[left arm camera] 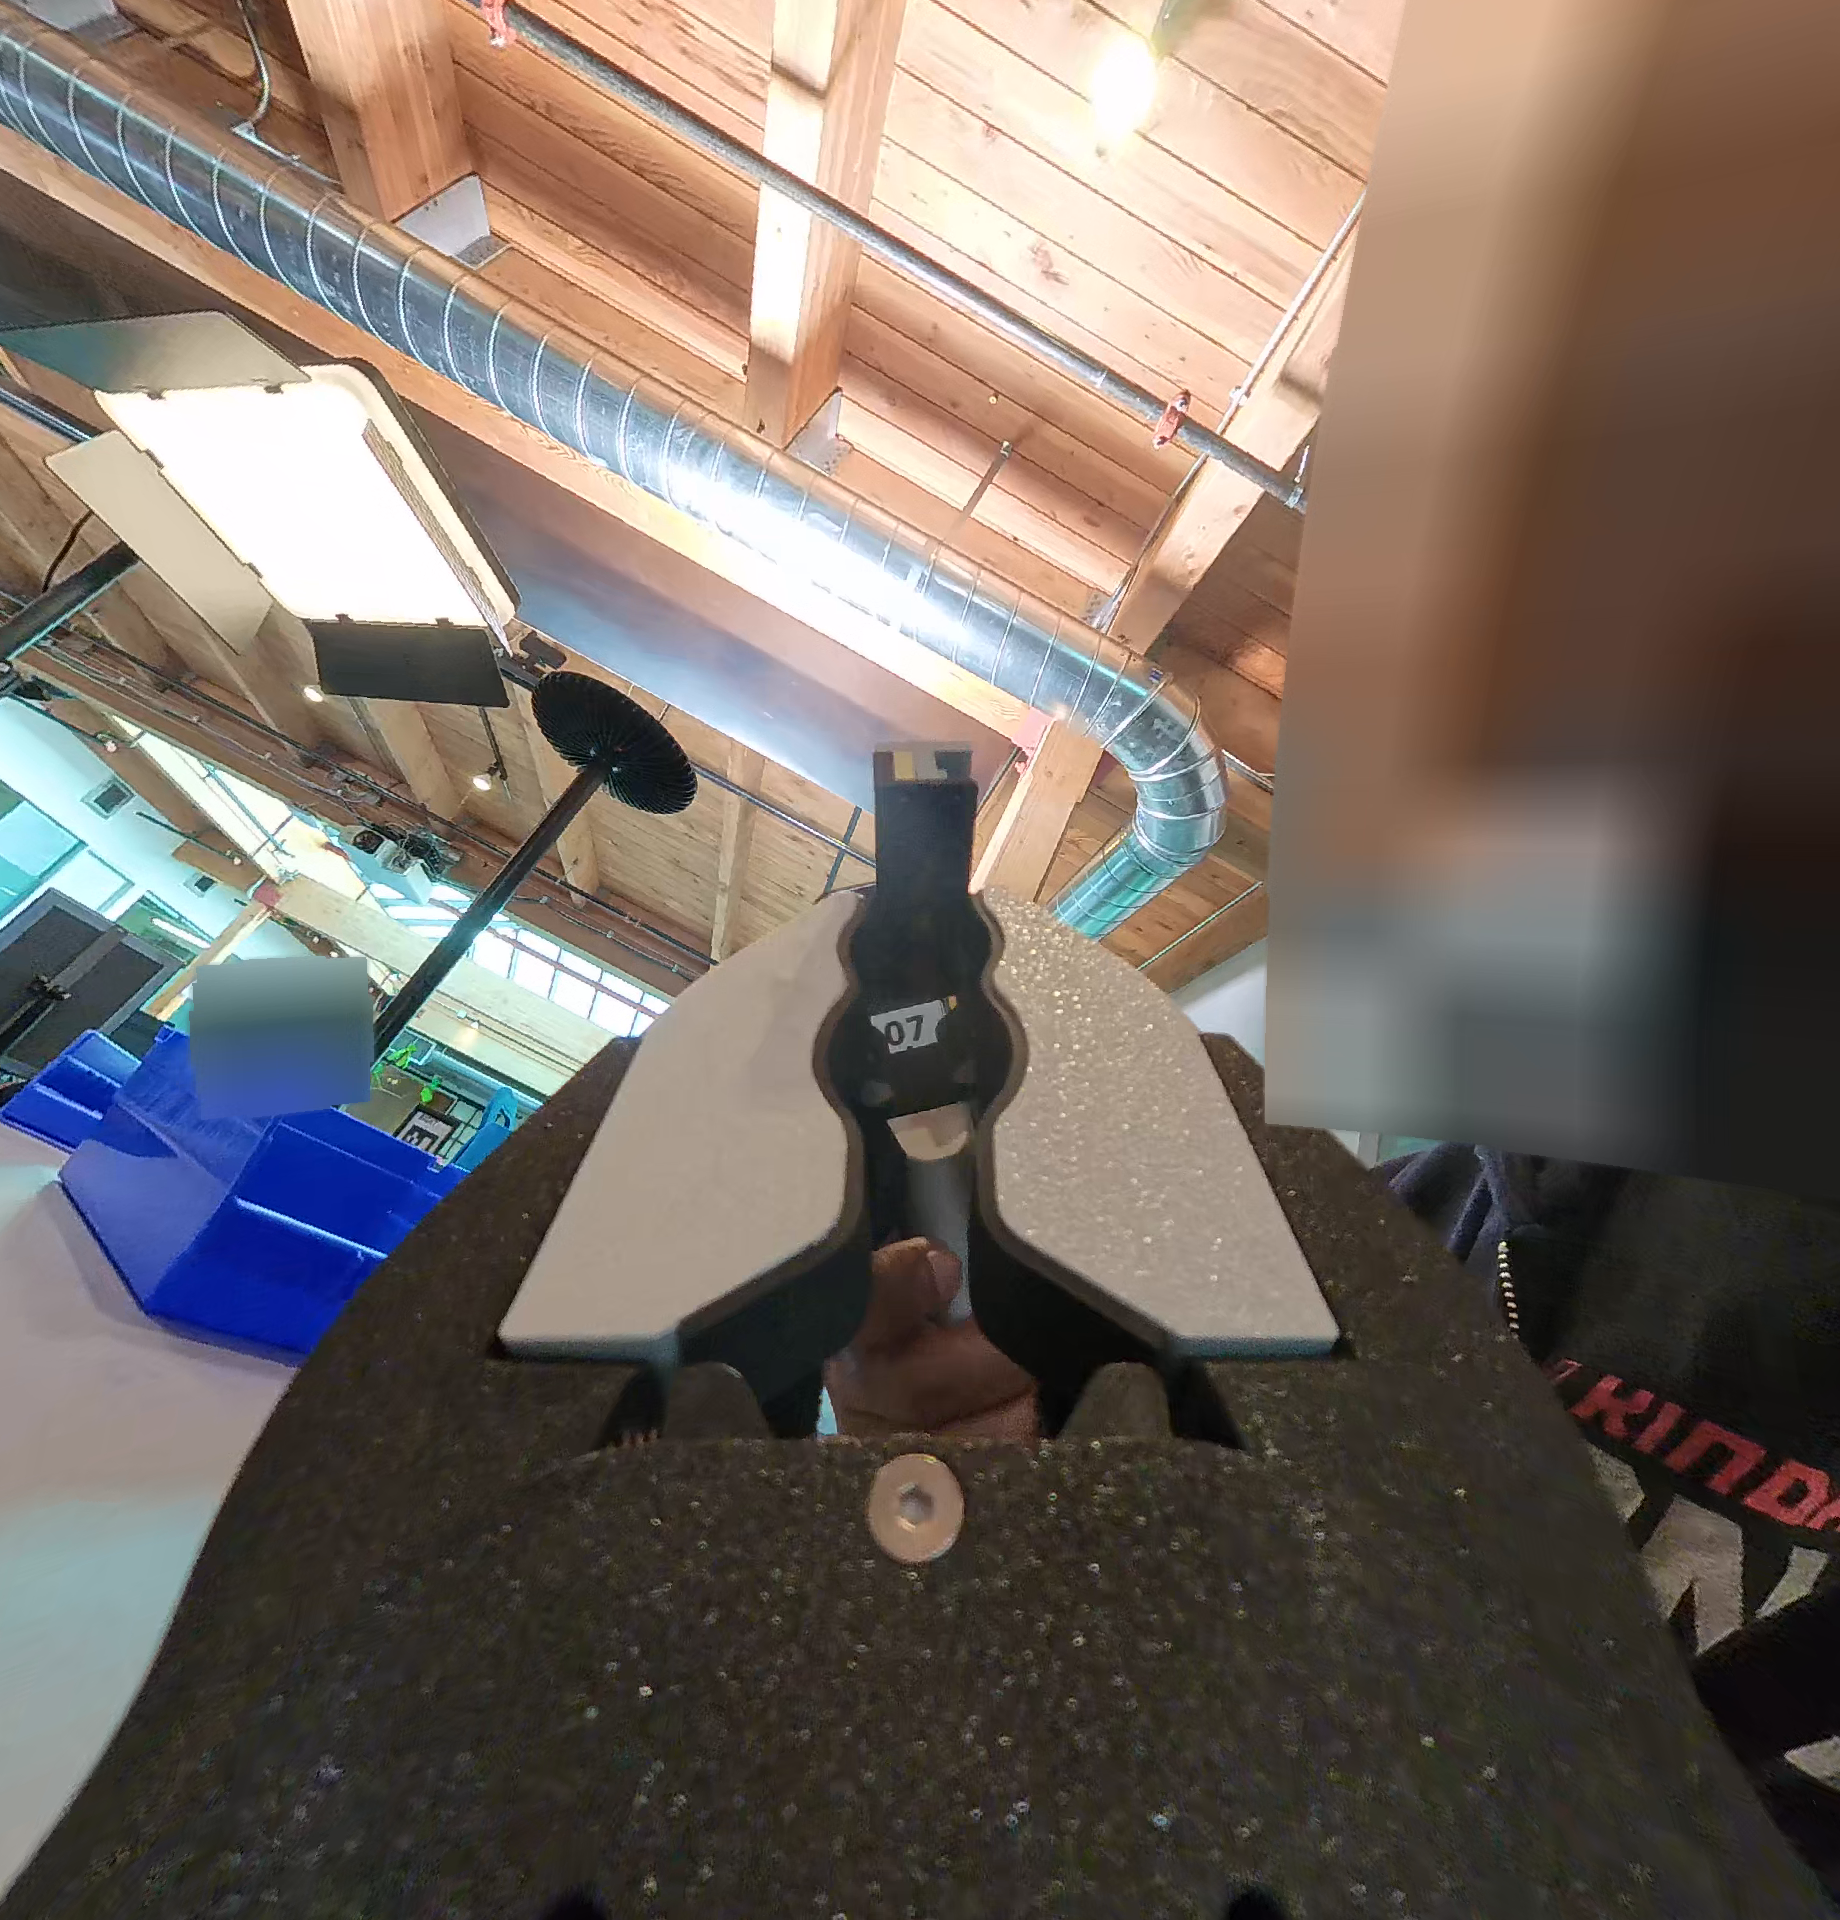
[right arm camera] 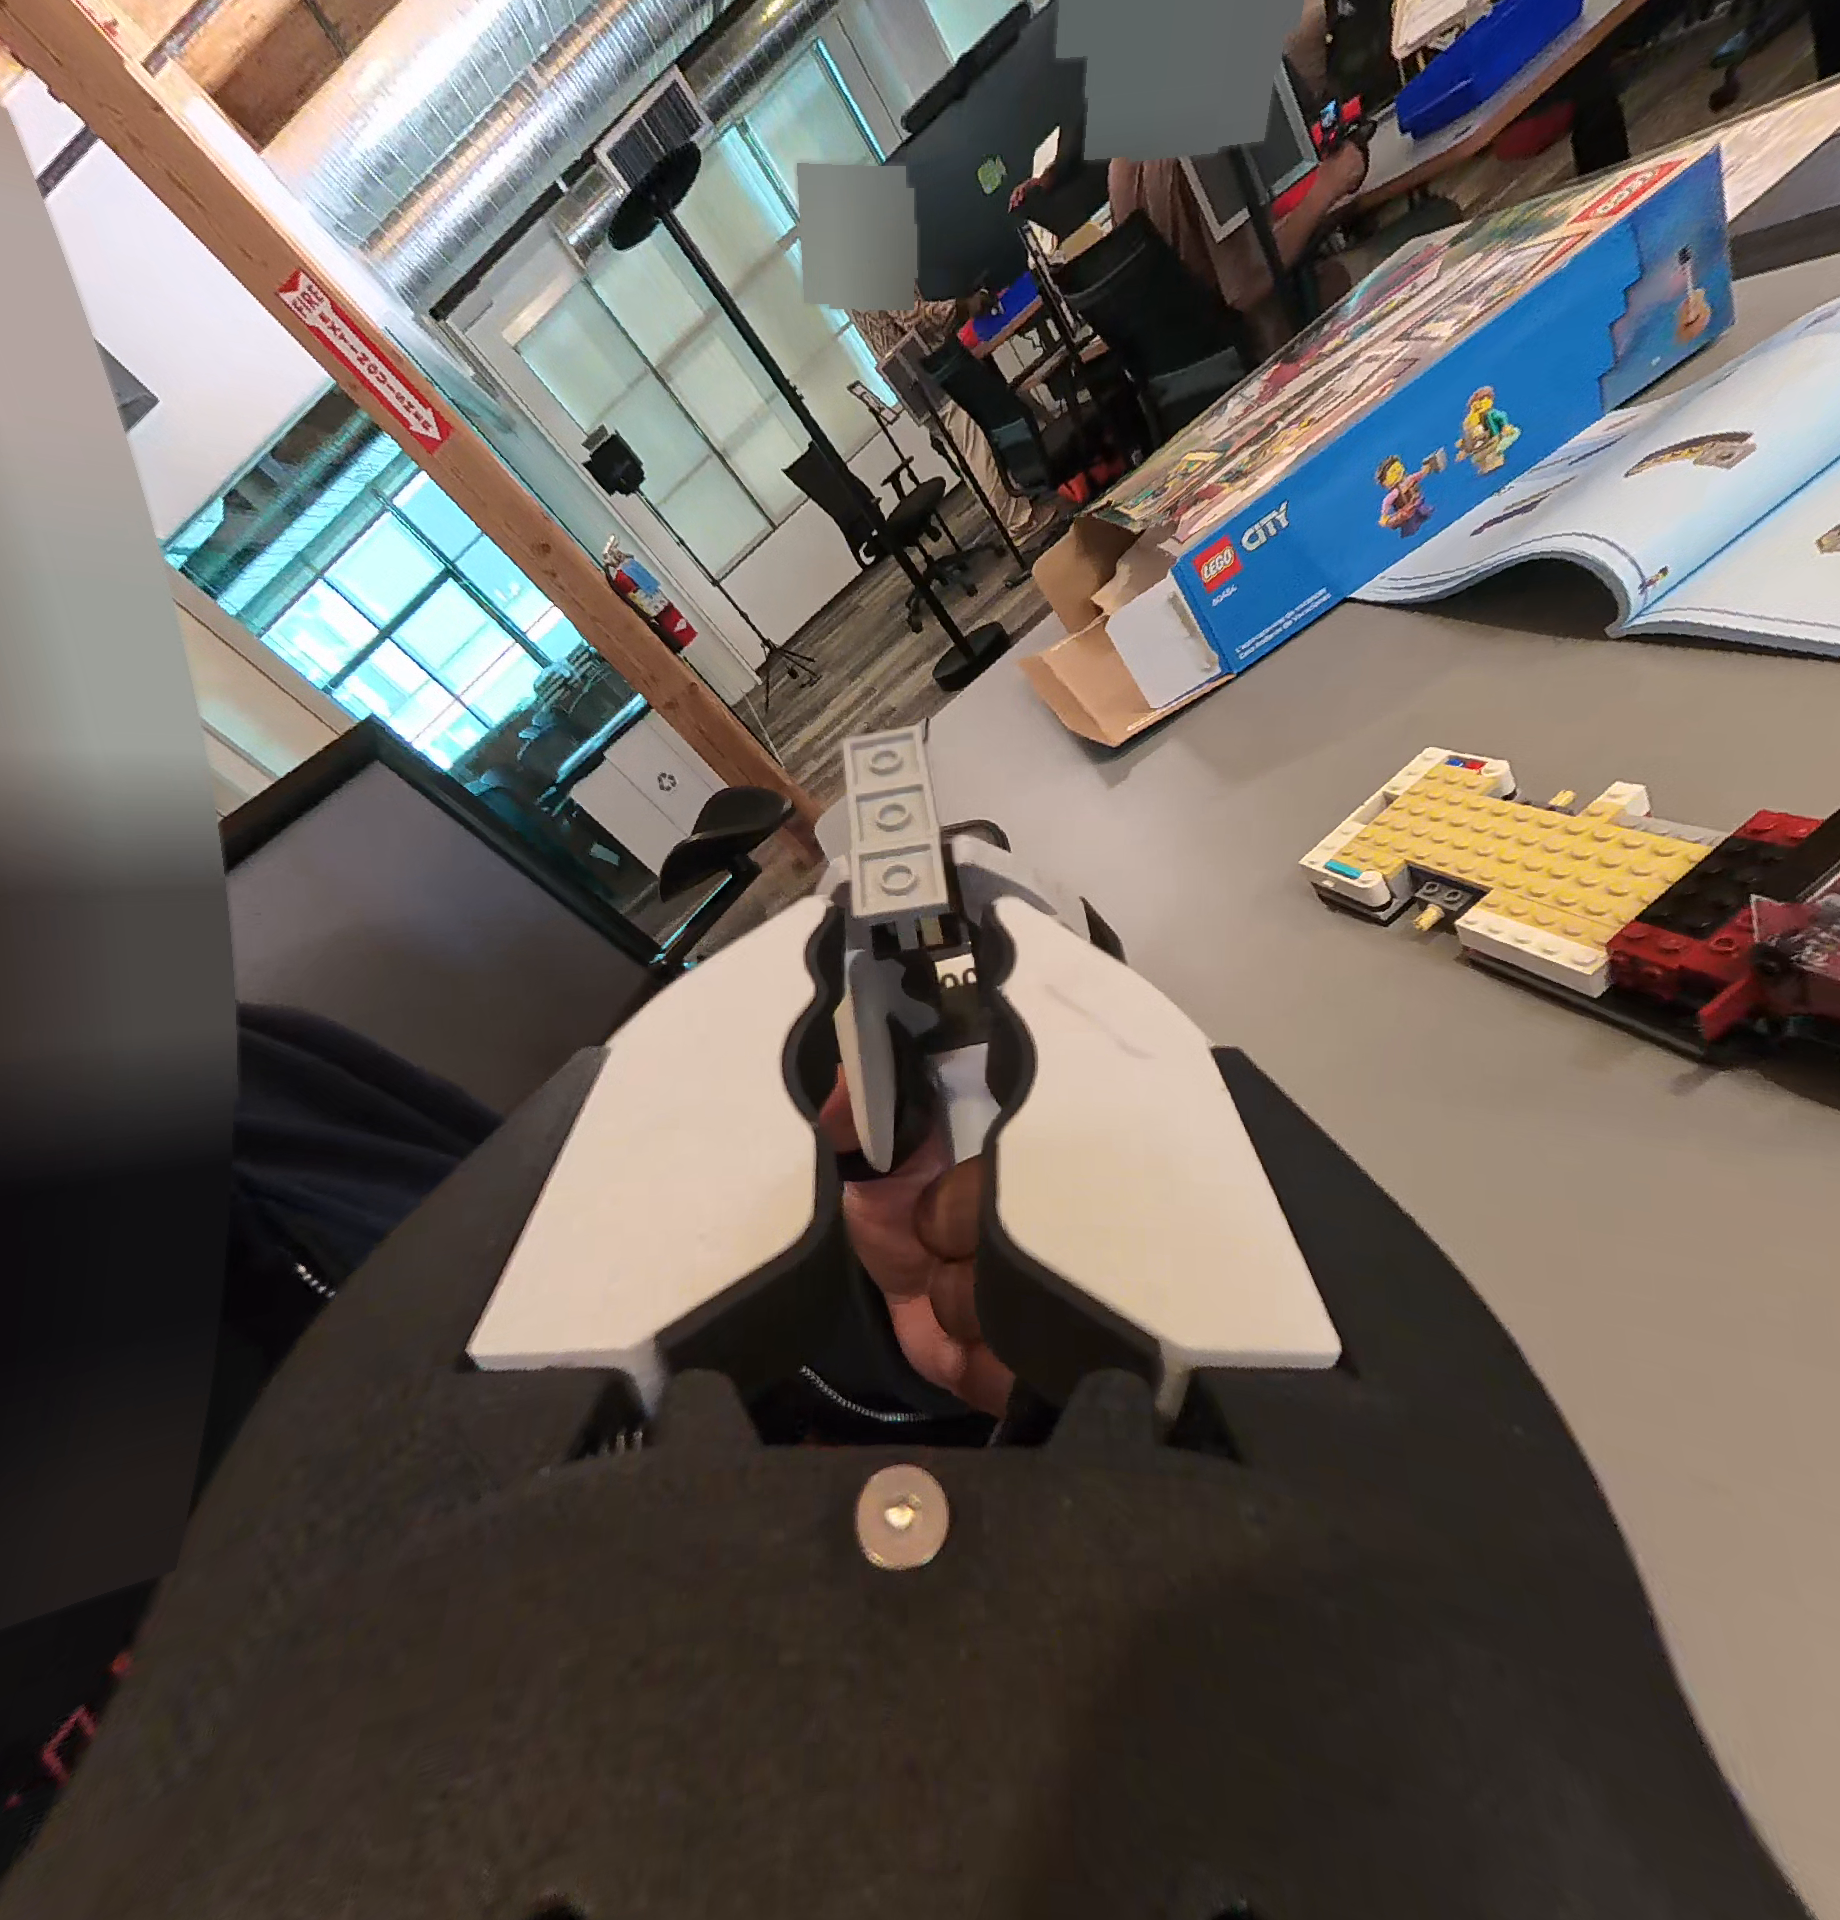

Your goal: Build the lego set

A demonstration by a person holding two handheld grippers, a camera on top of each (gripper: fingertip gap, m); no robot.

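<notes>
The left gripper (left arm camera: 922, 914) points up toward the ceiling, its jaws drawn close around a black brick piece (left arm camera: 922, 831) that stands up past the fingertips. The piece carries a small white sticker (left arm camera: 908, 1029) lower down, between the scalloped inner edges of the fingers, and a yellow and grey bit at its top end. The edges of both fingers hug the black piece. A person's hand (left arm camera: 921, 1340) shows behind the jaws.

The right gripper (right arm camera: 900, 914) is tilted over the grey tabletop (right arm camera: 1311, 1195), jaws narrowly apart and gripping a grey plate (right arm camera: 890, 821) with three round studs, which sticks out beyond the fingertips near the tabletop's left edge. Just behind the plate, within the same gap, sits the black piece with its white sticker, so the two pieces meet there; whether they are joined I cannot tell.

Further across the tabletop, to the right, lies a half-built model (right arm camera: 1550, 894) with a yellow studded deck, white trim and red and black parts. Beyond it, toward the far edge, a blue toy box (right arm camera: 1446, 457) lies on its side with its cardboard flap open, and an open instruction booklet (right arm camera: 1705, 499) is spread just beside it.

On the left gripper's side, blue bins (left arm camera: 251, 1216) stand on the table, with a lamp panel (left arm camera: 303, 499) overhead.
</notes>
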